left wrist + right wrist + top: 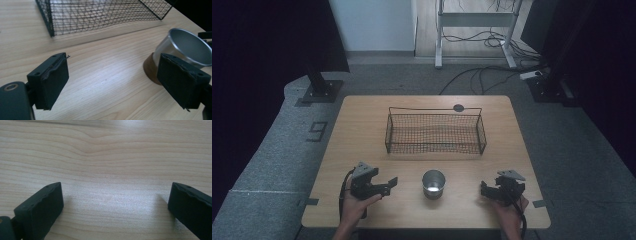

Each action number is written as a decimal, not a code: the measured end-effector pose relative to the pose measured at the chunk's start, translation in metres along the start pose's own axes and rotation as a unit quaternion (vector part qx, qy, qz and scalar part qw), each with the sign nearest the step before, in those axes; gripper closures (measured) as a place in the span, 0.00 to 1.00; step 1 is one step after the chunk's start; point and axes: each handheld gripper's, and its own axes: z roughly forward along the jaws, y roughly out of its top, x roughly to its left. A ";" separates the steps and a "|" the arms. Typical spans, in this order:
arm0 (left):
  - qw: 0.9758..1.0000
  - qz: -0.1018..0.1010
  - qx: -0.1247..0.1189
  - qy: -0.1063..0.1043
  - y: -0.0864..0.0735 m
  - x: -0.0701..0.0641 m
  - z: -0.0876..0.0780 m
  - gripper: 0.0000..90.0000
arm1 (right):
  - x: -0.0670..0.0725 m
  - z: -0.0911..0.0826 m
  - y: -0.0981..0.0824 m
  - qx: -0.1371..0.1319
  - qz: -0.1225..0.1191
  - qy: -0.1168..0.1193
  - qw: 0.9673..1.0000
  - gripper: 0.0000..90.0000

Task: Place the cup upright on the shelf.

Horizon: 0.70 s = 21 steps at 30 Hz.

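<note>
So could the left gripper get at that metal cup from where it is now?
Probably yes. The left gripper has open jaws pointing toward the cup, with bare table between them and nothing in the way.

Grey carpet (272, 165) (cables (482, 75) trailing), white wall (372, 25) behind.

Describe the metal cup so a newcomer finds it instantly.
Start at the light wooden table and find the black wire-mesh basket toward its far side. Nearer the person, centred in front of the basket, stands the shiny round metal cup on a brown base, the only silvery thing there.
</note>
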 end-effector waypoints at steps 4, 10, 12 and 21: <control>1.000 0.001 -0.009 -0.007 0.003 -0.006 -0.002 0.12 | 0.000 0.000 0.000 0.000 0.000 0.000 1.000 0.00; 1.000 0.008 -0.026 -0.012 0.005 -0.018 -0.002 0.14 | 0.000 0.000 0.000 0.000 0.000 0.000 1.000 0.00; 0.999 0.016 -0.025 -0.014 0.007 -0.022 -0.002 0.14 | 0.000 0.000 0.000 0.000 0.000 0.000 1.000 0.00; 0.999 0.022 -0.018 -0.023 0.011 -0.034 0.005 0.13 | 0.000 0.000 0.000 0.000 0.000 0.000 1.000 0.00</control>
